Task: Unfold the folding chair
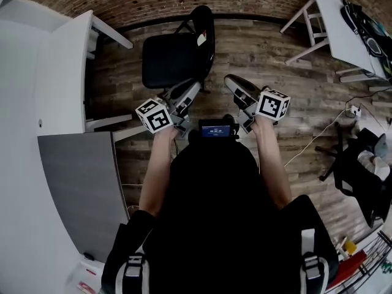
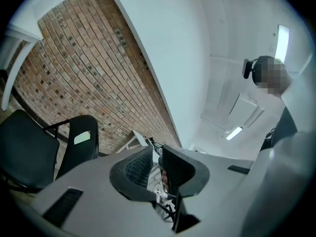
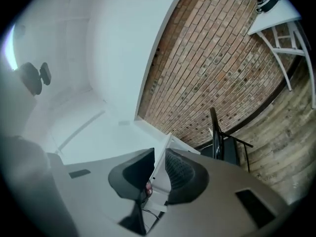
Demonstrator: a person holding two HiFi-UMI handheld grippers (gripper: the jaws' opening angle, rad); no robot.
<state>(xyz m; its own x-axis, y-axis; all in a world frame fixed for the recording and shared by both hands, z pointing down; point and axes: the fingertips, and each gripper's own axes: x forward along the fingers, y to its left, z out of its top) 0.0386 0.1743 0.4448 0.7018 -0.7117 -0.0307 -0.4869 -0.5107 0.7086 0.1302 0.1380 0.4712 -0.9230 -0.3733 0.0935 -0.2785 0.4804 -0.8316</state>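
The black folding chair (image 1: 173, 59) stands opened out on the wooden floor ahead of me, seat level and backrest (image 1: 206, 30) toward the brick wall. In the left gripper view its seat and backrest (image 2: 81, 141) are at lower left; in the right gripper view the chair (image 3: 220, 143) shows nearly edge-on. My left gripper (image 1: 193, 90) (image 2: 157, 151) is held up just short of the seat's near edge, jaws a narrow gap apart, nothing between them. My right gripper (image 1: 231, 83) (image 3: 160, 151) hangs in the air to the chair's right, jaws slightly apart and empty.
A white table (image 1: 61, 72) and a grey panel (image 1: 79, 195) fill the left side. Another white table (image 1: 343, 23) (image 3: 276, 19) stands at the far right by the brick wall. A black office chair with clutter (image 1: 361, 170) and a white cable (image 1: 318, 136) are on the right.
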